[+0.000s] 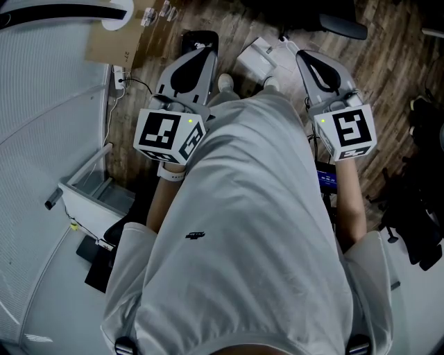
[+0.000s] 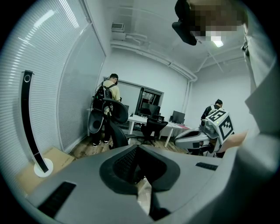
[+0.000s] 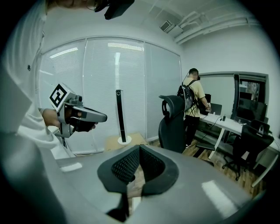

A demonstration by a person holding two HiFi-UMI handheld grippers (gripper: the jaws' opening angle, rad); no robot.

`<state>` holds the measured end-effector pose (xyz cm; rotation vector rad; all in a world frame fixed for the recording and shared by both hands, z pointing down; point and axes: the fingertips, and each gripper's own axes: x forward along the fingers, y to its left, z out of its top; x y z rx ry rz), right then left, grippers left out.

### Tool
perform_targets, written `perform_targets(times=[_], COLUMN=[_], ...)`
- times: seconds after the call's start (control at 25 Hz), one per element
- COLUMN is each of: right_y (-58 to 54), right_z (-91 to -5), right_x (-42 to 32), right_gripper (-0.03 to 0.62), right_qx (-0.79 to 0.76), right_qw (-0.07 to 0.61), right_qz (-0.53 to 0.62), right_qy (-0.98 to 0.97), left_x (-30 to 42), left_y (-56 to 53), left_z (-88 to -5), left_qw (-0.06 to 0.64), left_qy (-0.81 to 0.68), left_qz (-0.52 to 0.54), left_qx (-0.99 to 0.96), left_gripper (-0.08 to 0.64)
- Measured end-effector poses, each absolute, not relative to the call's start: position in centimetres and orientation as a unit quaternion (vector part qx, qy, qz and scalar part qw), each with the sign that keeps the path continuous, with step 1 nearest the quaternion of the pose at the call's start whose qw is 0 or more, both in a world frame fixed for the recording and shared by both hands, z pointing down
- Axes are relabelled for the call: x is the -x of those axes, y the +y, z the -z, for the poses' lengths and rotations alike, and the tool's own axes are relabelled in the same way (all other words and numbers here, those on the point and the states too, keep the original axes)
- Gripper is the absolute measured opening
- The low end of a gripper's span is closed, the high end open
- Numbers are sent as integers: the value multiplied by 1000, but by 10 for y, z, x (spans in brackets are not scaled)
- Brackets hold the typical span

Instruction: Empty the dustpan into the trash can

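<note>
I see no dustpan that I can name for certain. A white open-topped box with a rod (image 1: 89, 195) stands on the floor at the left by the blinds; whether it is the trash can I cannot tell. Both grippers are held out in front of the person's body, above the wood floor. My left gripper (image 1: 200, 50) (image 2: 138, 148) has its jaws together with nothing between them. The right gripper (image 1: 309, 61) (image 3: 139, 148) is likewise shut and empty. Each gripper appears in the other's view, the right gripper (image 2: 205, 133) and the left gripper (image 3: 94, 116).
A cardboard sheet (image 1: 114, 38) and a round white lamp base (image 1: 118, 14) lie by the blinds. A white object (image 1: 258, 57) sits on the floor ahead of the feet. A black office chair (image 3: 175, 120), desks and a person with a backpack (image 3: 193, 98) stand further off.
</note>
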<state>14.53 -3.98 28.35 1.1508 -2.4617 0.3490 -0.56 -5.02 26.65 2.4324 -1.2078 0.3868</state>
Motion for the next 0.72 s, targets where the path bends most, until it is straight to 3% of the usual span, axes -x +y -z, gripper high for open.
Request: perform_targets(times=[0.72], right_y=[-42], right_z=[-283], right_x=[-148], right_gripper=[12], right_qx=[-417], right_qw=[202], right_qz=[-125], right_qy=[-877], left_x=[0], left_y=[-56], left_z=[-267], left_qw=[194], left_qy=[-420], left_qz=[-144], left_qx=[-875], left_gripper=[8])
